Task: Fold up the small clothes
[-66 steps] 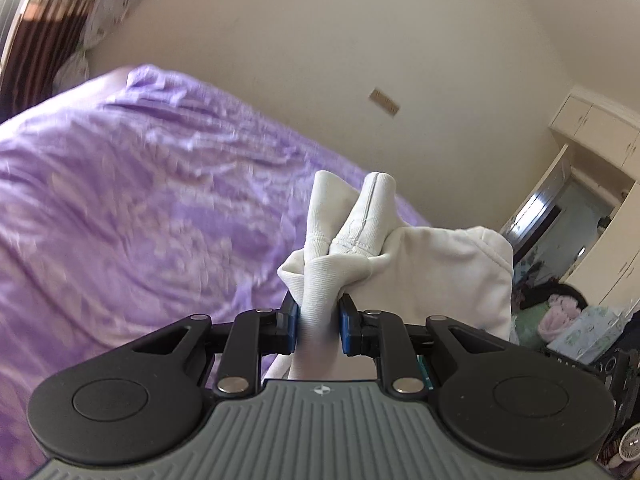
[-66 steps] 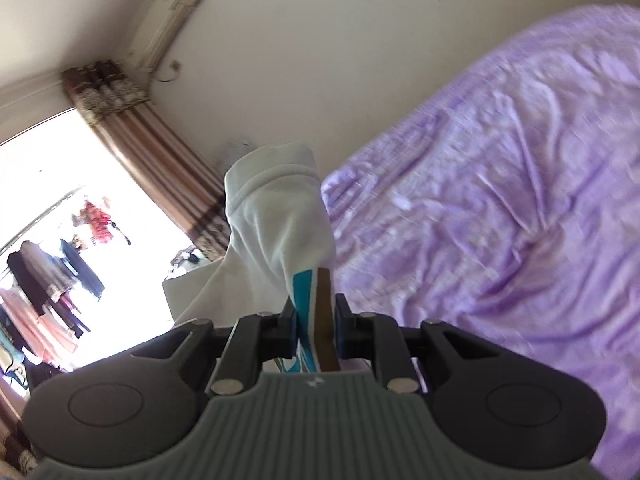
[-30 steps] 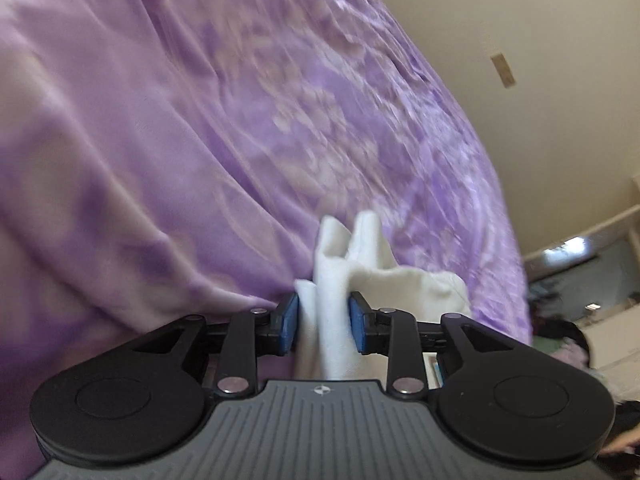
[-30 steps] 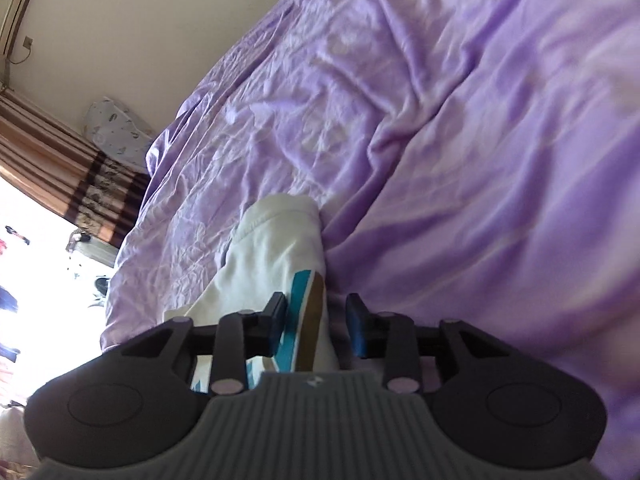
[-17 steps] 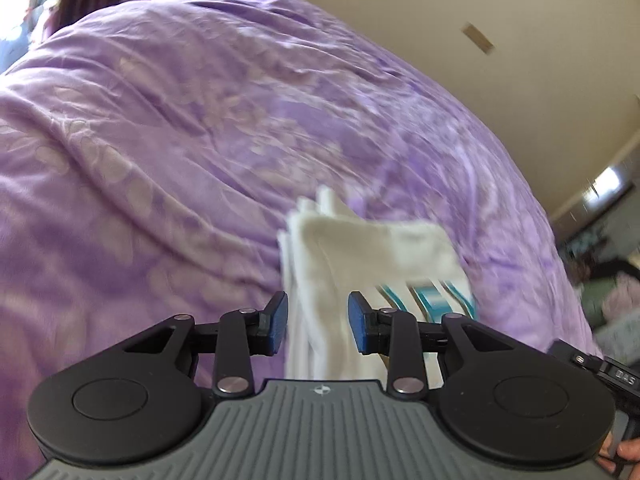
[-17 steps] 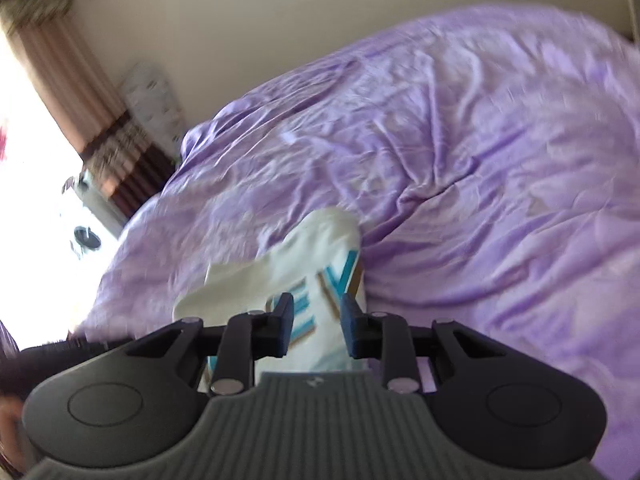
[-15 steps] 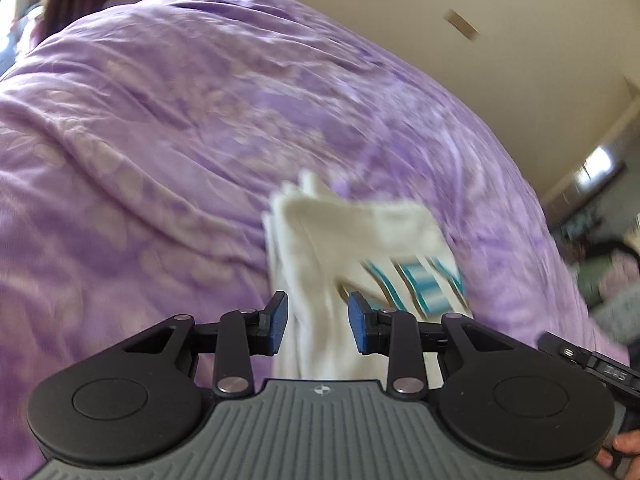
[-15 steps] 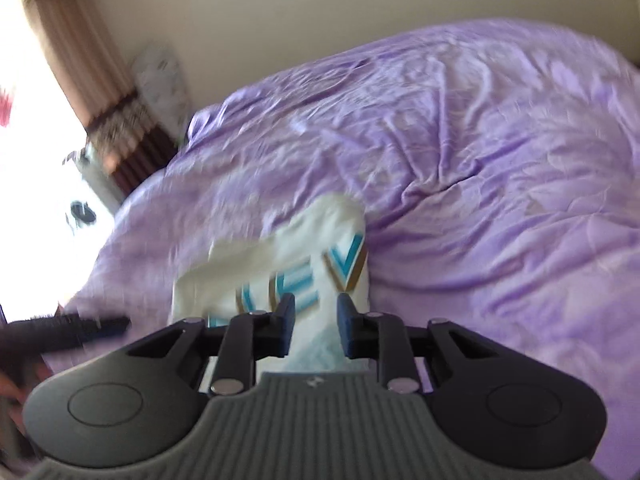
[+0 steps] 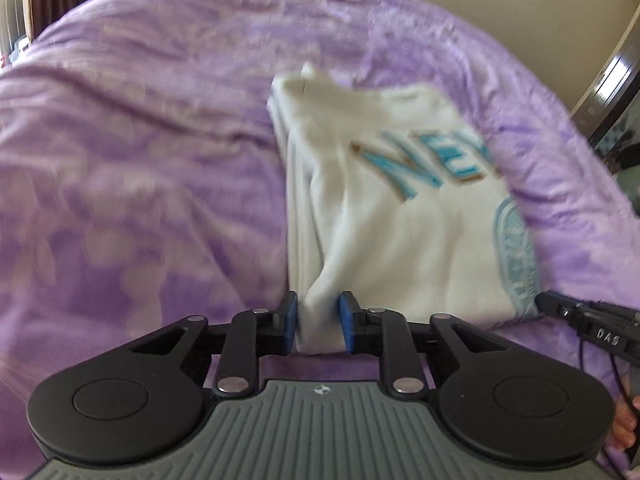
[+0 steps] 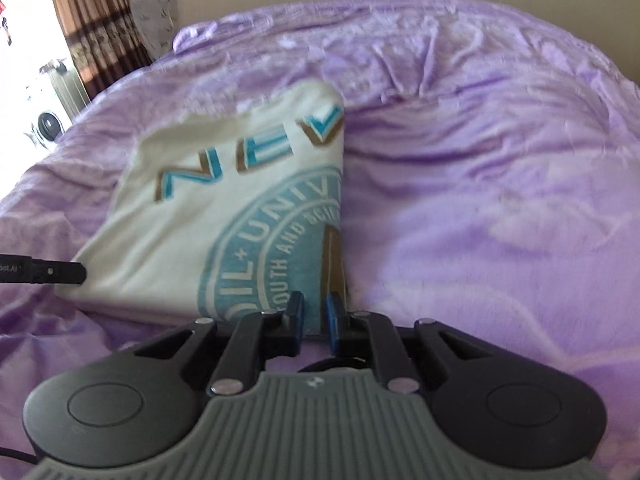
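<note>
A white shirt point(image 9: 400, 240) with teal letters and a round teal seal lies folded on the purple bedspread point(image 9: 140, 160). My left gripper point(image 9: 318, 322) sits at the shirt's near left corner. Its jaws are closing, and a bunched fold of white cloth is pinched between the blue pads. In the right wrist view the shirt point(image 10: 180, 232) shows its printed front. My right gripper point(image 10: 314, 316) is at the near right corner, its jaws closing with the printed edge squeezed between them. Each gripper's black finger shows at the edge of the other's view.
The rumpled bedspread point(image 10: 480, 200) fills both views. Brown curtains point(image 10: 88, 20), a patterned pillow point(image 10: 154, 4) and a bright window lie beyond the bed's far left. A dark doorway point(image 9: 612, 92) stands at the far right. A person's fingers point(image 9: 624, 420) show at the lower right.
Both grippers released the shirt's far fold, drew back along it to the near edge and narrowed onto the cloth there. The shirt now lies flat on the bed with its print showing.
</note>
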`<state>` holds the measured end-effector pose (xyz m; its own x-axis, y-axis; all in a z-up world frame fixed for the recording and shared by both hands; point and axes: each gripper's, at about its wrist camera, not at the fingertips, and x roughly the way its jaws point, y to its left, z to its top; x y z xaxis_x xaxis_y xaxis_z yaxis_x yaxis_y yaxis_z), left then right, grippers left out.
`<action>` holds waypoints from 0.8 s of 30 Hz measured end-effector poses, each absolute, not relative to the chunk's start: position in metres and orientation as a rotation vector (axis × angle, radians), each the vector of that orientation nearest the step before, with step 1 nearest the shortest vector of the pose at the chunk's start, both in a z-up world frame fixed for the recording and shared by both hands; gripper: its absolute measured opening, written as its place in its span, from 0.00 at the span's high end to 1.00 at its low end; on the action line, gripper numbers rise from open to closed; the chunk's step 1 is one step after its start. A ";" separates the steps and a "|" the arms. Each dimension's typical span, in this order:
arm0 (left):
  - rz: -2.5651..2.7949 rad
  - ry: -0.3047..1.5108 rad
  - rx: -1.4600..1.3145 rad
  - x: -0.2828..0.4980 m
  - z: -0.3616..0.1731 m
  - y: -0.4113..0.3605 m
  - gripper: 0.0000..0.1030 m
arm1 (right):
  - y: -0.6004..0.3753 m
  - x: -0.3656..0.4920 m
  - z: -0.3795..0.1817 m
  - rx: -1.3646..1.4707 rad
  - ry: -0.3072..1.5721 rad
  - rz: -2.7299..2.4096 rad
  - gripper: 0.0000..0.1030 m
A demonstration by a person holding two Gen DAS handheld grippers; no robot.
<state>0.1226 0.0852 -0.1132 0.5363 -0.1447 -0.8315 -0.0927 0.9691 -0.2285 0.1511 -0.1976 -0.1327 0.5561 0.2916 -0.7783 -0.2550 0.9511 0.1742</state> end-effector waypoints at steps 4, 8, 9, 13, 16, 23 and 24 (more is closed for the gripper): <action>-0.013 1.065 -0.204 0.129 -0.130 0.077 0.76 | -0.187 0.153 -0.142 -0.015 0.950 0.311 0.94; -0.010 1.108 -0.200 0.133 -0.142 0.079 0.72 | -0.187 0.161 -0.152 -0.015 0.989 0.304 0.95; -0.009 1.109 -0.202 0.133 -0.143 0.079 0.71 | -0.186 0.162 -0.153 -0.017 0.991 0.304 0.95; -0.009 1.104 -0.198 0.129 -0.142 0.080 0.70 | -0.186 0.161 -0.152 -0.018 0.990 0.304 0.95; -0.010 1.087 -0.206 0.126 -0.136 0.082 0.70 | -0.185 0.160 -0.147 -0.017 0.982 0.305 0.95; -0.013 1.002 -0.185 0.118 -0.113 0.081 0.70 | -0.189 0.153 -0.127 0.000 0.917 0.295 0.83; -0.012 0.981 -0.172 0.117 -0.108 0.079 0.70 | -0.189 0.152 -0.123 0.002 0.905 0.295 0.81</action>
<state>0.1171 0.0786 -0.1081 0.5571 -0.0880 -0.8258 -0.0670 0.9864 -0.1503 0.1517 -0.1890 -0.1230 0.5801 0.2533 -0.7742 -0.2515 0.9597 0.1255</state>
